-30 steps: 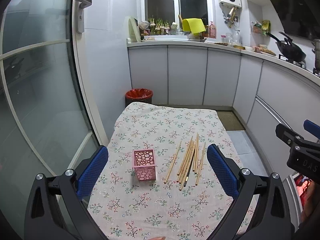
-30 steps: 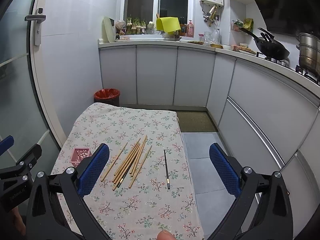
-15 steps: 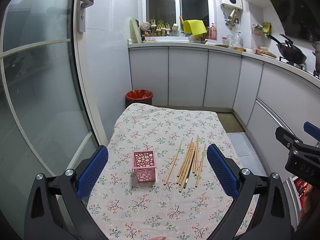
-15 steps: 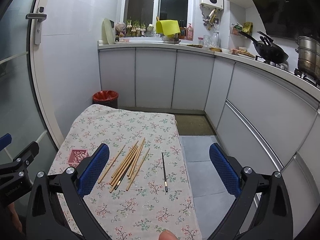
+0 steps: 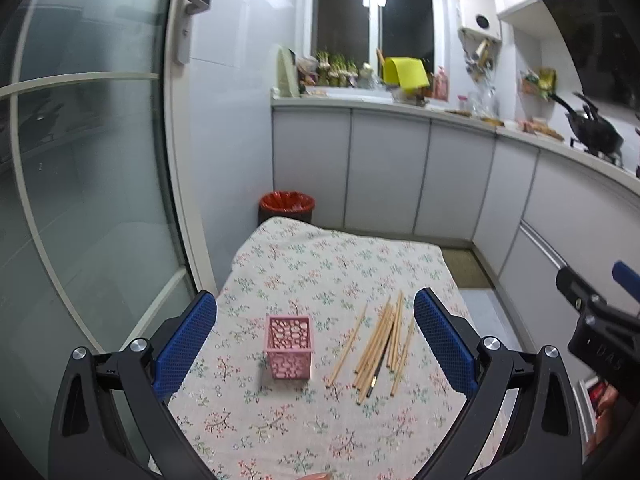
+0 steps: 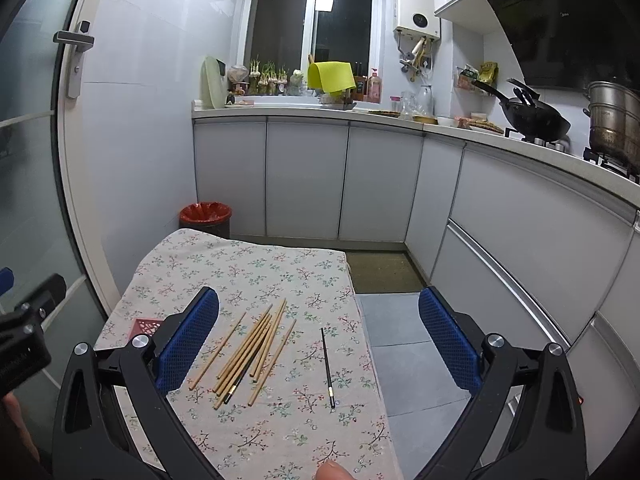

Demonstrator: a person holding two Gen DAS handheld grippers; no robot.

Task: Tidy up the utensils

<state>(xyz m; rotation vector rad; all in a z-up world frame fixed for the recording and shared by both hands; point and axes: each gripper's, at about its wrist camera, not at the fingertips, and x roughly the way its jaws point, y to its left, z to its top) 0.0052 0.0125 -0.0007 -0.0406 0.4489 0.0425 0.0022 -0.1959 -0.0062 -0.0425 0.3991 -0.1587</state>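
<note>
both sets of fingers point(image 5: 444, 344) are wide open and hold nothing. your chopsticks point(image 6: 248, 348) lie on the counter point(image 6: 256, 432) beside the pink holder point(image 5: 289, 347). pinch one stick near its middle.

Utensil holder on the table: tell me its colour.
Pink, with cut-out holes; clearest in the left wrist view.
</note>
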